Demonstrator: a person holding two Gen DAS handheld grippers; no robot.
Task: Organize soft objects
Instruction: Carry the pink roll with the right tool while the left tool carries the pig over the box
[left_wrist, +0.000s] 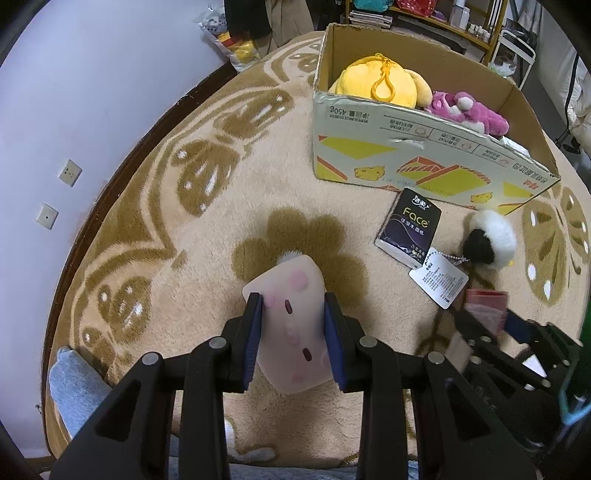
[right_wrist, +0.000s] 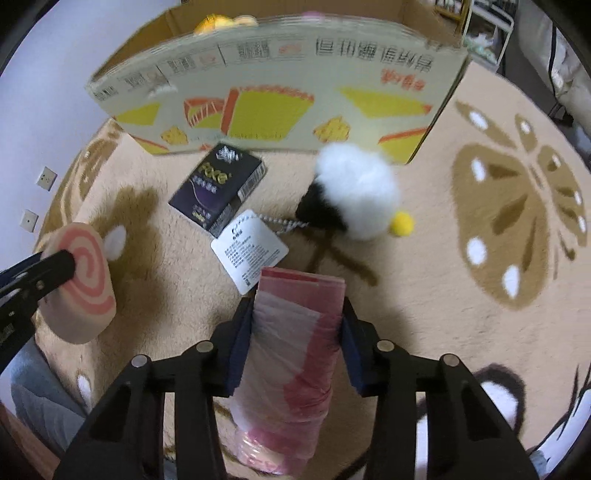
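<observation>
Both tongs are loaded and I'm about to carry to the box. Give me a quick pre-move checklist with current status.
1. Left tongs shut on the swirl cake toy: ok.
2. Right tongs shut on the pink bag roll: ok, though the view is blurred.
3. Cardboard box open on top: ok.
4. Room in box beside the yellow plush and pink plush: cannot tell.
5. Tissue pack and panda plush lie in front of the box on the rug: not ok if moving low.

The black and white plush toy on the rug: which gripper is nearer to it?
Right. The right gripper, shut on a pink roll, is just short of the plush toy. The left gripper, holding a cake-roll toy, is farther away.
</observation>
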